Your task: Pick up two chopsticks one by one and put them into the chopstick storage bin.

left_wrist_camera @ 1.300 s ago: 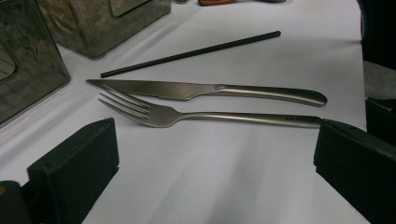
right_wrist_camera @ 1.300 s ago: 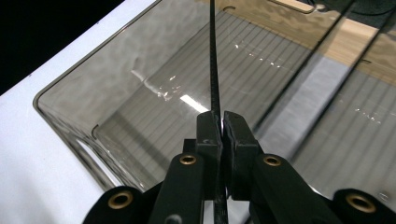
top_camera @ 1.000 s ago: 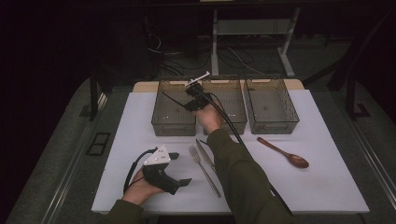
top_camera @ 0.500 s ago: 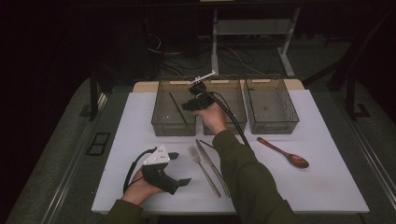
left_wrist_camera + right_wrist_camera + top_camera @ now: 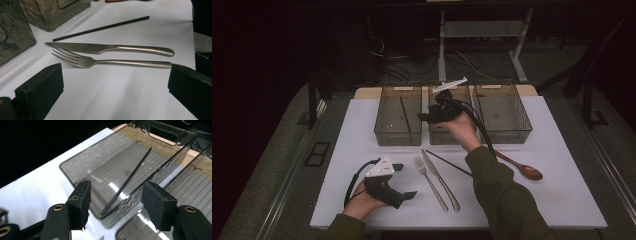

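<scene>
We hold our right tool (image 5: pixel 116 201) above the left bin (image 5: pixel 398 116), its jaws just opened and empty; the black chopstick (image 5: pixel 127 180) lies inside that bin. Nearer us than the bin, our left tool (image 5: pixel 404 181) rests wide open and empty on the tabletop (image 5: pixel 562 200), beside the fork (image 5: pixel 105 62).

A fork (image 5: pixel 428 174) and a knife (image 5: pixel 439 172) lie side by side on the white desk (image 5: pixel 557 200). A wooden spoon (image 5: pixel 521 167) lies well to their right. The right-hand bin (image 5: pixel 502 112) stands at the back.
</scene>
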A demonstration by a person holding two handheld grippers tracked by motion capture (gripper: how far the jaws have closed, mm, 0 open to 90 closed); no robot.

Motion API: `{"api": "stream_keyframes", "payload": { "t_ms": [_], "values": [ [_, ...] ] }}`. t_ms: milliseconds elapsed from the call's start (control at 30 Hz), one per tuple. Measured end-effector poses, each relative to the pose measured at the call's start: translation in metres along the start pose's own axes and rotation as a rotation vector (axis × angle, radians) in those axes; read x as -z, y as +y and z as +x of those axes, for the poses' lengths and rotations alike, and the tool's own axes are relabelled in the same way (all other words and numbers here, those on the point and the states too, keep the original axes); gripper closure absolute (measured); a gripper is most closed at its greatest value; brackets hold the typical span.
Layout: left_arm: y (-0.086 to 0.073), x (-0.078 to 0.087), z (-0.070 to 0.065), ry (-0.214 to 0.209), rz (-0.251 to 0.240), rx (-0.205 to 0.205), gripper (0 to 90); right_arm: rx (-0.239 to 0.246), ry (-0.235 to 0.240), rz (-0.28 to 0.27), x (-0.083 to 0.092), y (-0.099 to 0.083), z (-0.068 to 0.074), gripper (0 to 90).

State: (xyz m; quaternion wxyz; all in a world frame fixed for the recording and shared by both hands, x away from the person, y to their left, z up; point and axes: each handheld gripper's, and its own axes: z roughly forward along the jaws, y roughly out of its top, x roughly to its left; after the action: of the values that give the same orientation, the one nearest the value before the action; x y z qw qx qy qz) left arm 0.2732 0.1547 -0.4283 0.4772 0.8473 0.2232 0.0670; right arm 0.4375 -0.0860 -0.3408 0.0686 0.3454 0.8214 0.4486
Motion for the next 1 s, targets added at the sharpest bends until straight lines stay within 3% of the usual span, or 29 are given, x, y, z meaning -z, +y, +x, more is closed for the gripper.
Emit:
{"api": "stream_keyframes", "payload": {
  "t_ms": [367, 1000],
  "values": [
    [-0.001, 0.0, 0.0, 0.001, 0.0, 0.015, 0.0, 0.045, 0.029, -0.01, 0.033, -0.029, -0.004, 37.6],
    [-0.002, 0.0, 0.001, 0.003, -0.004, 0.021, 0.0, 0.048, 0.068, -0.004, 0.073, -0.097, -0.006, 36.6]
  ]
}}
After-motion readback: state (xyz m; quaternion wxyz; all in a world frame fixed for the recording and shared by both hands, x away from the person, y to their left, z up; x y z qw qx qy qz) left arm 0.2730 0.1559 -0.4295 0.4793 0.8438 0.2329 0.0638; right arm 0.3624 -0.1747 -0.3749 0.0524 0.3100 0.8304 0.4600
